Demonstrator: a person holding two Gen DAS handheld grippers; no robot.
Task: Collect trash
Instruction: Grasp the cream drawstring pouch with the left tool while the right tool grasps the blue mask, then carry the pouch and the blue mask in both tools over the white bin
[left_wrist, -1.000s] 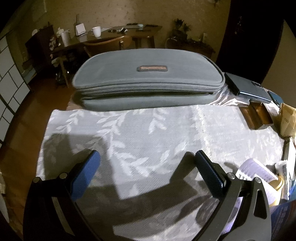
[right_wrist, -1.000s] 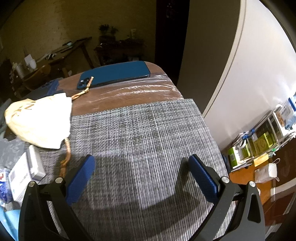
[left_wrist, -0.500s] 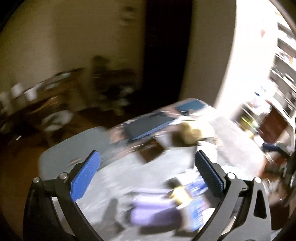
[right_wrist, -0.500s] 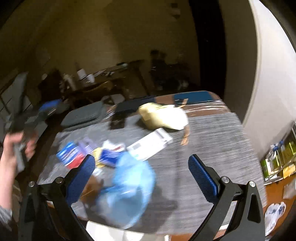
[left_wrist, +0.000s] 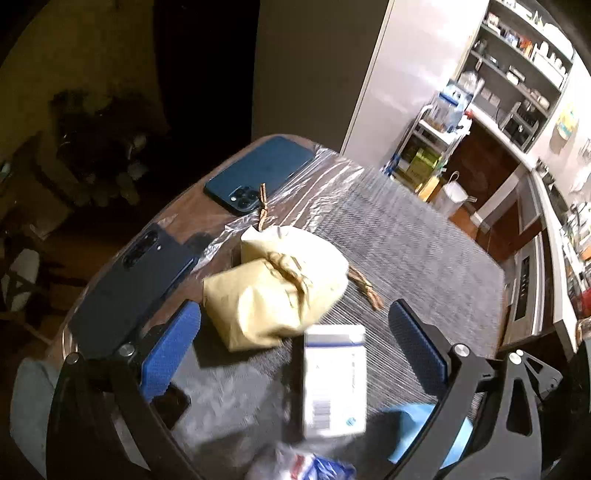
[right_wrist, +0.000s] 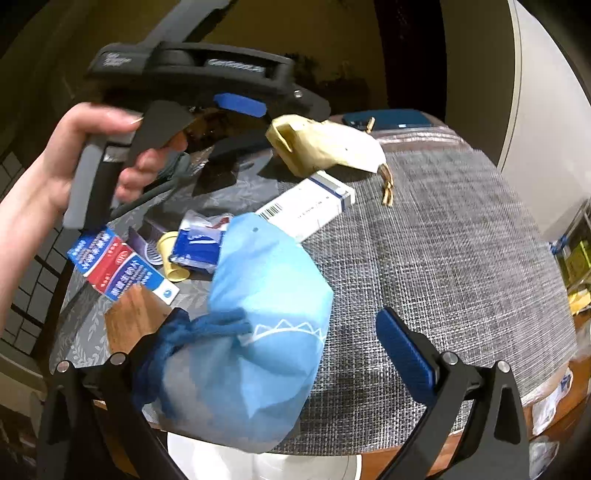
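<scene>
drawstring bag (right_wrist: 255, 332): light blue, white zigzag line, dark blue cord
paper pouch (left_wrist: 280, 284): tan
placemat (right_wrist: 443, 236): grey woven
carton (right_wrist: 310, 206): white, blue stripe

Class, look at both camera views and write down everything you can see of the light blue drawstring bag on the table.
The light blue drawstring bag looks like thin non-woven fabric, with a white zigzag line printed near its neck. A darker blue cord gathers the neck shut. It lies on its side, bulging, at the near edge of the grey woven placemat, its far end against a white barcoded box. It lies between the open jaws of the right gripper. The left wrist view shows only a corner.
</scene>
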